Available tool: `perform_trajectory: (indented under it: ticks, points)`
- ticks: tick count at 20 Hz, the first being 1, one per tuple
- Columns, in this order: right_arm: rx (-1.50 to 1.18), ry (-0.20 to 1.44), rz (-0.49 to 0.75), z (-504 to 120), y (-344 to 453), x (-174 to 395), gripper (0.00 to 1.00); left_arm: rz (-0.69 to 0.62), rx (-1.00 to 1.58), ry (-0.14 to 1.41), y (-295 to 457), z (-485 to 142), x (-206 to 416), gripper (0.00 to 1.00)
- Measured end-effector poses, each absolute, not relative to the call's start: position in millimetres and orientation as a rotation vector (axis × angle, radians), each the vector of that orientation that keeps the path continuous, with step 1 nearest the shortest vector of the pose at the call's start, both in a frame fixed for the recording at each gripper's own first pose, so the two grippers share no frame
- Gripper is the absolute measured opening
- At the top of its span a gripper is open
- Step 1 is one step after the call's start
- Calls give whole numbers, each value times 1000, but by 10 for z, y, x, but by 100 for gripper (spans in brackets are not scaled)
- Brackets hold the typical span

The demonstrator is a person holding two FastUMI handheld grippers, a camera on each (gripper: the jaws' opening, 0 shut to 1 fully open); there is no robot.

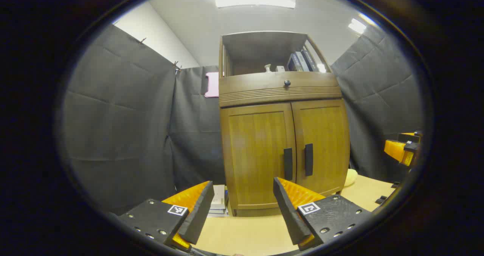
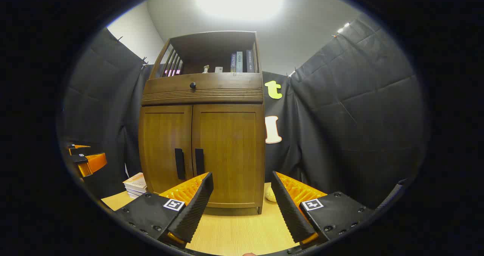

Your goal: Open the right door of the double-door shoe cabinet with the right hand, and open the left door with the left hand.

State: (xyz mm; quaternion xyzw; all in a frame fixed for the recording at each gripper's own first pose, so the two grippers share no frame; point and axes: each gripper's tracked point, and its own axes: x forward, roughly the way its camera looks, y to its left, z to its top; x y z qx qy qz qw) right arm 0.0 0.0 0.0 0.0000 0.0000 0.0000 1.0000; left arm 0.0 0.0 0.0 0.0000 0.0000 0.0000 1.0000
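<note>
While both doors of the shoe cabinet [image 1: 281,135] are seen closed, the left gripper [image 1: 242,210] is held with its fingers wide apart and nothing between them, well short of the cabinet front. In the left gripper view the cabinet stands on a light wooden tabletop [image 1: 242,233] against the dark cloth wall, slightly right of centre. The left door [image 1: 257,154] and the right door [image 1: 321,146] meet at a narrow seam, and a dark vertical handle is fixed on each side of it: the left handle [image 1: 288,163] and the right handle [image 1: 308,159], just beside each other. Above the doors a drawer with a small round knob [image 1: 287,83] is seen, and over it an open shelf holding upright books [image 1: 301,62]. A stack of books [image 1: 218,205] lies on the tabletop at the cabinet's left foot, and a pale rounded object [image 1: 351,177] rests at its right foot. The other gripper is glimpsed at the far right edge of that view.

In the right gripper view the right gripper [image 2: 242,207] is likewise spread open and empty, apart from the cabinet [image 2: 202,146], whose handles [image 2: 189,162] appear left of centre. The left gripper [image 2: 89,161] is seen at the left edge.
</note>
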Motion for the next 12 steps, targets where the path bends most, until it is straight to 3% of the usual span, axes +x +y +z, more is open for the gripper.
perform_trajectory:
  ticks: [12]
  points:
    - [-5, -2, 17, -3, 5, 20, 96, 7, 20, -14, 78, 27, -22, 92]
